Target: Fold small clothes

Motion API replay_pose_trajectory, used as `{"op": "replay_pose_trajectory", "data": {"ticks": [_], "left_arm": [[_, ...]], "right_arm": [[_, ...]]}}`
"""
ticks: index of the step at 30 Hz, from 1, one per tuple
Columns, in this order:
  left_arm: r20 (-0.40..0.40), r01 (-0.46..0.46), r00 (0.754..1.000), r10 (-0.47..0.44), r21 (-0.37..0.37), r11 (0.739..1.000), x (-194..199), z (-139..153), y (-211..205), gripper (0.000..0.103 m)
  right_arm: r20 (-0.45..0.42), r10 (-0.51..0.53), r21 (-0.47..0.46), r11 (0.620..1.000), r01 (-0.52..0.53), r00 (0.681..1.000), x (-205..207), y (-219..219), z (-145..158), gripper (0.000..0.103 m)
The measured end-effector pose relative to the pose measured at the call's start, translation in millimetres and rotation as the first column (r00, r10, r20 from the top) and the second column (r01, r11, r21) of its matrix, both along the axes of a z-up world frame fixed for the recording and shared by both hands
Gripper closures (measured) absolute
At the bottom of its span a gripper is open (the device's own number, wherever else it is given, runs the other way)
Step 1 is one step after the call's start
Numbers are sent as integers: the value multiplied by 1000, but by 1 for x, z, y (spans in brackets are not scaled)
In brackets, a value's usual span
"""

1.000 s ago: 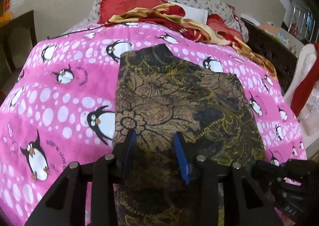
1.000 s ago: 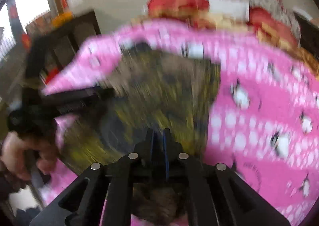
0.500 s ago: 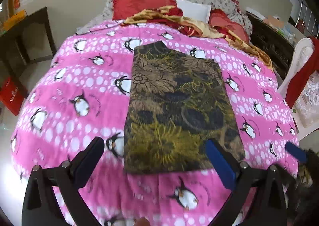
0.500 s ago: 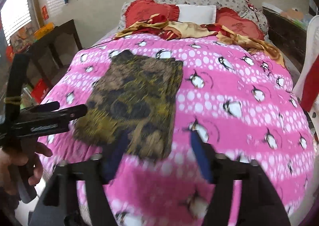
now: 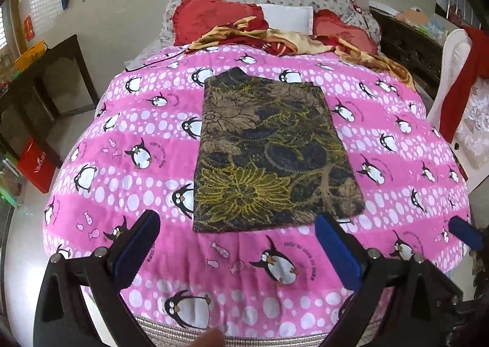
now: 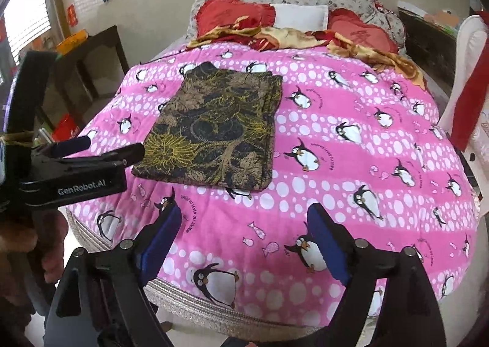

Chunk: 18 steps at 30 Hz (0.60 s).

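A folded dark cloth (image 5: 272, 157) with a yellow and brown flower print lies flat on the pink penguin quilt (image 5: 122, 139), a neat rectangle. My left gripper (image 5: 235, 221) hangs wide open above the quilt, just short of the cloth's near edge, with nothing between its blue pads. The right wrist view has the same cloth (image 6: 214, 130) to the upper left. My right gripper (image 6: 244, 209) is over bare quilt (image 6: 382, 139) nearer the bed's foot; its jaws are opening and hold nothing. The left gripper (image 6: 91, 151) shows at that view's left, held by a hand.
Red pillows (image 5: 214, 13), a white pillow (image 5: 287, 16) and a crumpled red-gold cloth (image 5: 275, 38) lie at the head of the bed. A dark table (image 5: 45, 81) stands left of it. A white chair (image 5: 452, 78) draped in red and a dark cabinet (image 5: 406, 44) stand right.
Both grippers have let go of the cloth and opened. They have drawn back and up toward the bed's foot, and the cloth now lies flat.
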State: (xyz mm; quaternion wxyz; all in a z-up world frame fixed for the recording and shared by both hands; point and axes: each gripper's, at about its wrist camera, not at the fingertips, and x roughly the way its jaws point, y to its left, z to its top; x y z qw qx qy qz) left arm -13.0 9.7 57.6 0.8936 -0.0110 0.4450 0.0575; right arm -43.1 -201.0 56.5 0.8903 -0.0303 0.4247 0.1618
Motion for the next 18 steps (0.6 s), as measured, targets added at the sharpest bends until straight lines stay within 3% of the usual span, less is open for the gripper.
{"op": "replay_pose_trajectory", "data": {"ticks": [18], "left_arm": [[-4,32,999,-32,-26,999,-6,9,-16,0]], "right_arm": [[44,-10,-16,1000,11,999,-10,-11,14,27]]}}
